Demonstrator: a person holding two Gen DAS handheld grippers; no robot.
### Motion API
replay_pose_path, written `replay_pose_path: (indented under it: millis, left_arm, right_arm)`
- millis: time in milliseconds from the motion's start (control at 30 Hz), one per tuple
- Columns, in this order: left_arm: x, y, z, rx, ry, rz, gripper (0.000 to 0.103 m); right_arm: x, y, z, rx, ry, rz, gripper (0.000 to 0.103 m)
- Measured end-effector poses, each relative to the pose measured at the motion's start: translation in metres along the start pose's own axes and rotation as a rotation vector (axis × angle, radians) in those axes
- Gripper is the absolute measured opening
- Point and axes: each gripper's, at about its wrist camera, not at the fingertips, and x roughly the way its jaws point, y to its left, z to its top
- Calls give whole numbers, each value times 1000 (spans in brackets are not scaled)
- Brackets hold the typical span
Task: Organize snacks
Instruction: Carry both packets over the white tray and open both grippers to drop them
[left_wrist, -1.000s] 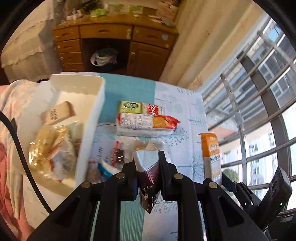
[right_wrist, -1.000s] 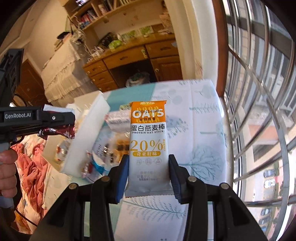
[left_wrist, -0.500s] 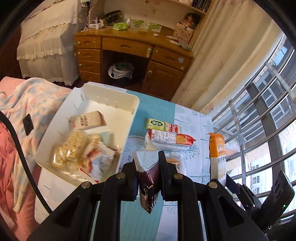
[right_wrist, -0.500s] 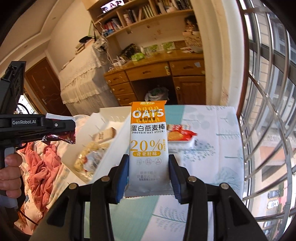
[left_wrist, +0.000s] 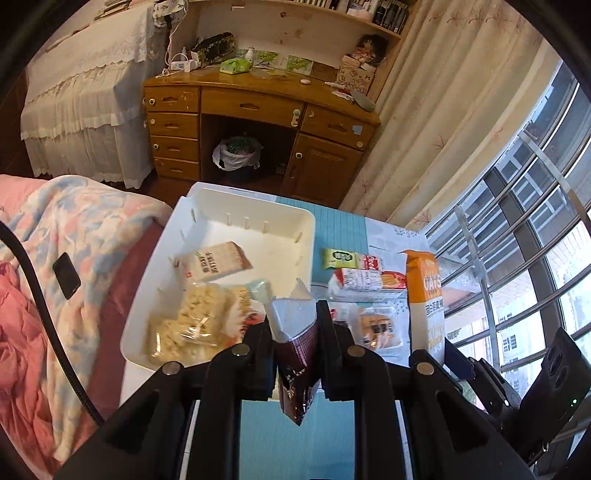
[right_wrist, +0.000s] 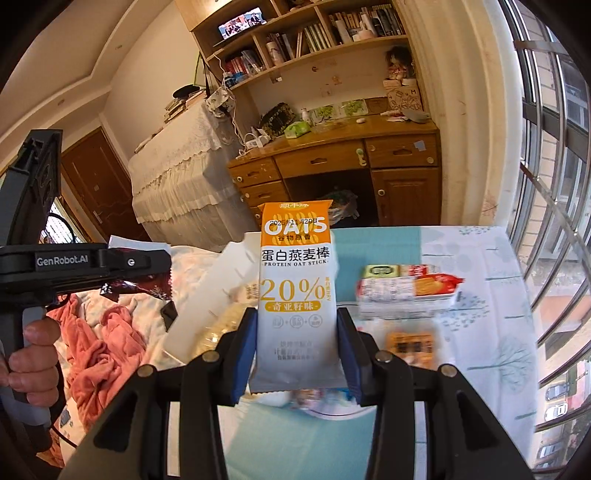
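My left gripper (left_wrist: 295, 325) is shut on a dark maroon snack packet (left_wrist: 297, 354), held above the near right corner of the white bin (left_wrist: 255, 221). The bin holds a beige wafer pack (left_wrist: 212, 263) and a clear bag of noodle snacks (left_wrist: 188, 325). My right gripper (right_wrist: 295, 332) is shut on an orange and white oat stick packet (right_wrist: 295, 291), held upright above the table; it also shows in the left wrist view (left_wrist: 426, 295). The left gripper (right_wrist: 110, 266) shows at the left of the right wrist view.
Loose snacks lie on the blue and white tablecloth (right_wrist: 487, 295): a green and red pack (left_wrist: 351, 258), a cracker pack (left_wrist: 365, 280), an orange biscuit pack (left_wrist: 376, 328). A pink blanket (left_wrist: 44, 295) lies left of the bin. A wooden desk (left_wrist: 258, 122) stands behind; windows on the right.
Both grippers have risen and tilted up with their packets. The left gripper has moved left and now stands over the bin's near right corner. Both grips are unchanged.
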Motion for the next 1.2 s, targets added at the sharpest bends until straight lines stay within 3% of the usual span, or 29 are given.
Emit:
replay_pose_path:
  millis: [367, 633, 733, 767, 800, 867, 1200]
  left_arm:
    - [11, 64, 7, 69, 54, 4, 16]
    - [28, 82, 10, 120, 89, 25, 18]
    - [36, 86, 11, 120, 107, 49, 42]
    - [38, 88, 11, 115, 114, 48, 52]
    - [39, 89, 11, 113, 121, 45, 56]
    - [41, 90, 9, 117, 128, 43, 58]
    - [51, 74, -6, 114, 178, 76, 61]
  right_arm:
    - [44, 54, -16, 73, -2, 14, 42]
    - [72, 69, -23, 126, -15, 25, 43]
    - [83, 66, -26, 170, 24, 30, 45]
    - [87, 65, -27, 180, 39, 27, 50]
    - [87, 64, -28, 186, 45, 22, 54]
    - [87, 62, -29, 199, 43, 17, 59]
    - [75, 38, -36, 285, 117, -27, 60]
